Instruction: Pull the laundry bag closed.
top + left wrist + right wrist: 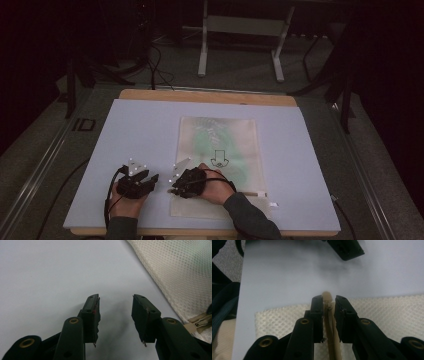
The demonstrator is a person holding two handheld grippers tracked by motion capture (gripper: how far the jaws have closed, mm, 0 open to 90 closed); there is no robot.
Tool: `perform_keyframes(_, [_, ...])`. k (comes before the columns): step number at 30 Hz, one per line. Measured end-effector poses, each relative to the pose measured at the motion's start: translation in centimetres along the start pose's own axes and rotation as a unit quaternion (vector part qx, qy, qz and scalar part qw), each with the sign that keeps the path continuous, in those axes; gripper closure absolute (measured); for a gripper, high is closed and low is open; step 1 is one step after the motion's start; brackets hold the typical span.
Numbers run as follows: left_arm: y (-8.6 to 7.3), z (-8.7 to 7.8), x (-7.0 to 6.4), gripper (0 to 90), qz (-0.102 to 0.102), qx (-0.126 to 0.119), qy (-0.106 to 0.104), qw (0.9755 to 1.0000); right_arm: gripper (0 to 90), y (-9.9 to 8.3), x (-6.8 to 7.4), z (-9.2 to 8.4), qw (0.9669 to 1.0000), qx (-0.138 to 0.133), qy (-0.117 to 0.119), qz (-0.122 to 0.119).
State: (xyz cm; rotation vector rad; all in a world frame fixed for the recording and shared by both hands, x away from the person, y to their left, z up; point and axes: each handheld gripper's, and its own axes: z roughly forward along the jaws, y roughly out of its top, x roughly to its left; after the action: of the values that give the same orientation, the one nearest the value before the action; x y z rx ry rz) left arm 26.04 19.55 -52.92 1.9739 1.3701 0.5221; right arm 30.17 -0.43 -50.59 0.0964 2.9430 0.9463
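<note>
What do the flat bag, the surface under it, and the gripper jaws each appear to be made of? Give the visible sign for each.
Bag: probably synthetic mesh fabric, cream and matte; its honeycomb weave shows close up.
Mat: looks like smooth matte sheet, maybe foam or card; pale blue-grey, even, no texture.
Left gripper and right gripper: apparently hard black plastic, faint sheen, with brass-coloured rivets.

Dim room, dark at the edges; overhead light falls on the pale table [150, 125], leaving soft shadows under the black jaws, whose near parts blur
</note>
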Motion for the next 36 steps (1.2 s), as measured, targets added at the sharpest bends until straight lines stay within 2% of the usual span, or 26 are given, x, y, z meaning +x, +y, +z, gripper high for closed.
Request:
perform_keyframes(8, [0.0,-0.2,0.3,57.1,-0.009,-0.006,0.002,0.9999,77.6,0.9,-0.2,1.1,1.0000,0.008,0.000,0.000])
perform_keyframes(15, [0.0,-0.2,0.3,57.0,-0.008,-0.005,0.001,1.0000,77.2,1.5,-0.3,1.9,0.9998,0.022,0.004,0.000])
perform_keyframes(19, [0.0,-0.2,0.3,57.0,-0.010,-0.007,0.002,0.9999,77.8,1.8,0.0,2.7,0.9994,0.034,0.002,-0.010])
perform_keyframes(24, [0.0,-0.2,0.3,56.7,-0.008,-0.005,0.001,1.0000,80.8,1.8,0.1,2.6,0.9991,0.037,0.003,-0.018])
perform_keyframes(36, [0.0,-0.1,0.2,56.6,-0.007,-0.003,0.002,1.0000,81.0,1.8,0.5,2.4,0.9989,0.040,0.013,-0.021])
